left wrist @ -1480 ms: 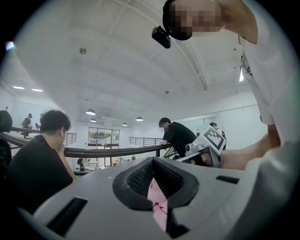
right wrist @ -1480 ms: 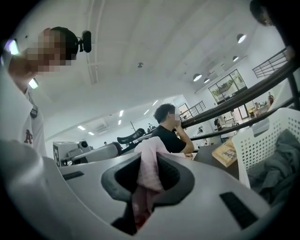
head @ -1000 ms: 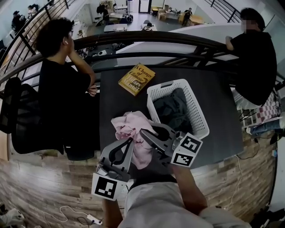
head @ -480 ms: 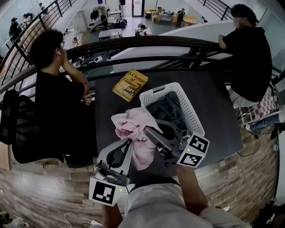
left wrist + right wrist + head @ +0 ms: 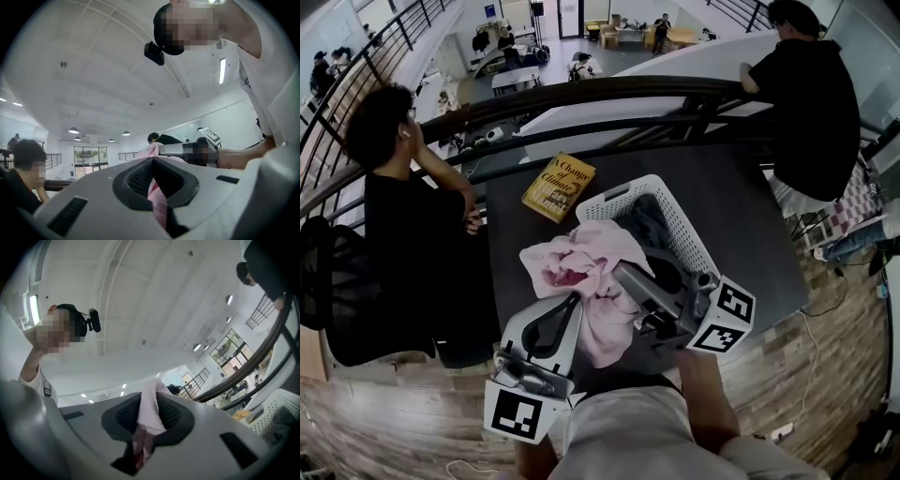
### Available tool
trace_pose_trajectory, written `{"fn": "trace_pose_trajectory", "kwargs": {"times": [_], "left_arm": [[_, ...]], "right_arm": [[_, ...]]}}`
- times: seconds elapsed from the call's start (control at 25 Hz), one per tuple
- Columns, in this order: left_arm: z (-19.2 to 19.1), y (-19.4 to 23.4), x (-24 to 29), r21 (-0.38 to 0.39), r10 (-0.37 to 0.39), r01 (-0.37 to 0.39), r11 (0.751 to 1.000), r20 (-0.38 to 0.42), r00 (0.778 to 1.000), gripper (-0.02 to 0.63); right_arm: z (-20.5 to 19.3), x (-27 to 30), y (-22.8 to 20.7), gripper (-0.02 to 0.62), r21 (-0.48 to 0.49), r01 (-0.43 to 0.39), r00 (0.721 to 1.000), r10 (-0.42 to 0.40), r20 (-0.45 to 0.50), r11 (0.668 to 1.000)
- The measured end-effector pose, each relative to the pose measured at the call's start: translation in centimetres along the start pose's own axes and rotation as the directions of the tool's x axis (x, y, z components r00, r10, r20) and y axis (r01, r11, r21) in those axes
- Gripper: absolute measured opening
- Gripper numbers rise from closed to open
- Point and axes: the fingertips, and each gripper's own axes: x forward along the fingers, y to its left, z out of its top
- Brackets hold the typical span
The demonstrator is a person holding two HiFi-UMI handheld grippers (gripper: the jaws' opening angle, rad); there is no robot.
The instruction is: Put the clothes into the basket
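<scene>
While the left gripper [image 5: 574,303] is clamping down on a fold of the pink garment [image 5: 581,264], the right gripper [image 5: 624,274] is doing the same; each gripper view is showing pink cloth pinched tight between the pads, with no gap. Both are gripping one item, held up between them.

The garment is hanging bunched at the basket [image 5: 698,246]'s near-left corner, off the table [image 5: 750,202]. Its upper fold is overlapping the basket's left rim in the head view, and a long tail is drooping on the near side of the basket. I can't tell whether the cloth is touching the rim or just sitting in front of it. None of the pink is showing inside the basket.

A dark garment [image 5: 645,221] is already lying in the basket, so that part is looking done. The pink one is what's left: it is needing to go over the rim, be let go, and have its tail clear the edge. No other loose clothes are showing around the basket.

A yellow book [image 5: 559,186] is lying beyond the basket's left side. A seated person [image 5: 403,216] is sitting further left of it, and a standing person [image 5: 811,94] is leaning at the railing [image 5: 581,92] beyond its far-right.
</scene>
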Motion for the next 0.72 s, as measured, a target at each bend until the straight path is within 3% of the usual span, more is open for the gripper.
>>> {"fn": "trace_pose_trajectory", "kwargs": {"times": [0.72], "left_arm": [[3.0, -3.3, 5.3, 0.043, -0.154, 0.151, 0.988, 0.07, 0.986, 0.002]], "right_arm": [[7.7, -5.8, -1.6, 0.064, -0.051, 0.105, 0.981, -0.095, 0.171, 0.993]]}}
